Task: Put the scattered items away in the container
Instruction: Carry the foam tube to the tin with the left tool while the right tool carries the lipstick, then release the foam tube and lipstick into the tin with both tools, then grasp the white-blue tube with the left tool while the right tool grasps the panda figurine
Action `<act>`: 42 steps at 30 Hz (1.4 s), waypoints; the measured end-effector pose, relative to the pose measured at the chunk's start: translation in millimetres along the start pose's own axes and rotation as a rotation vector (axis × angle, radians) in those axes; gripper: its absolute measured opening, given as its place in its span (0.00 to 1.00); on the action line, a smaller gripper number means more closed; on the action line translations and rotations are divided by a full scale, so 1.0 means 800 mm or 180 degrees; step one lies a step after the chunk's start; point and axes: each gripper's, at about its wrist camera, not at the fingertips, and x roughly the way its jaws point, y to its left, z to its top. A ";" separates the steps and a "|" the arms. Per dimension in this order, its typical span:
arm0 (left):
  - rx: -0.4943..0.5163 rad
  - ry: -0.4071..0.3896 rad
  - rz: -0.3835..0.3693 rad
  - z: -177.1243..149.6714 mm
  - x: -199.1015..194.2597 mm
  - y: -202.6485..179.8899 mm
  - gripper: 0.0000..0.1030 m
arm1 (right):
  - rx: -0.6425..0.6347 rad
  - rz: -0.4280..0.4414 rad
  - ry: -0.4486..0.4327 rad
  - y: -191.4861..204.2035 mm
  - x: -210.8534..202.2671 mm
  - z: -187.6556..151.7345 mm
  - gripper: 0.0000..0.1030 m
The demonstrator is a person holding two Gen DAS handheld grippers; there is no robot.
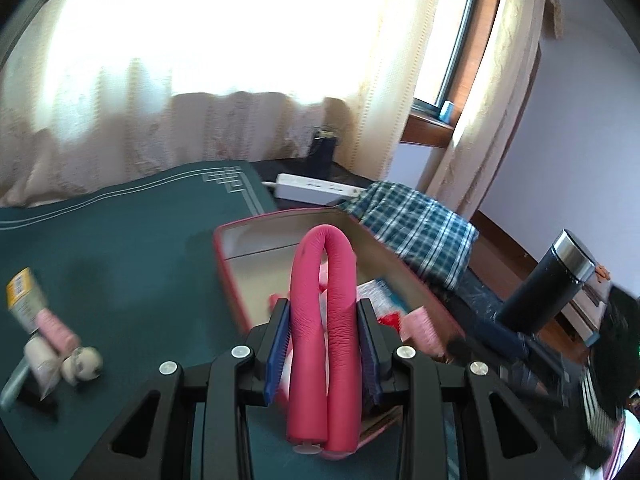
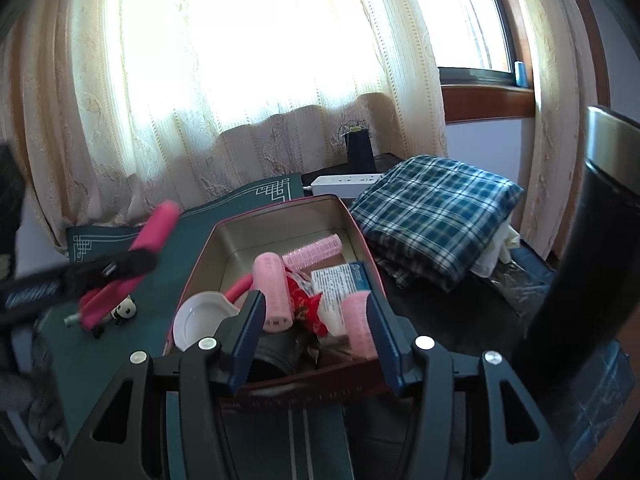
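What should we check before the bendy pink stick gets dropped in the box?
1. Grip: ok. The left gripper is shut on the folded pink foam roller.
2. Roller over the tin box: cannot tell. From the left wrist it looks above the box; from the right wrist it looks off to the side.
3. Room inside: ok. The far end of the box shows bare floor.
4. Right gripper out of the way: not ok. It is open at the near rim, with nothing pinched.
5. Leftovers outside: not ok. A small panda toy and a tube lie on the green mat.
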 end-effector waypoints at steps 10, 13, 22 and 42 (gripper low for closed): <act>-0.0299 0.0040 -0.0058 0.006 0.033 0.028 0.59 | -0.0072 -0.0030 -0.0012 0.015 -0.013 -0.013 0.63; -0.0399 0.0003 0.0025 0.003 0.019 0.049 0.59 | -0.0094 0.0033 0.0019 0.026 -0.008 -0.014 0.63; -0.0636 -0.0110 0.0236 -0.020 -0.033 0.111 0.59 | -0.0469 0.0091 0.0471 0.069 0.037 -0.013 0.66; -0.1180 -0.0354 0.0996 -0.105 -0.160 0.281 0.70 | -0.0664 -0.0516 0.0697 0.096 0.117 0.034 0.73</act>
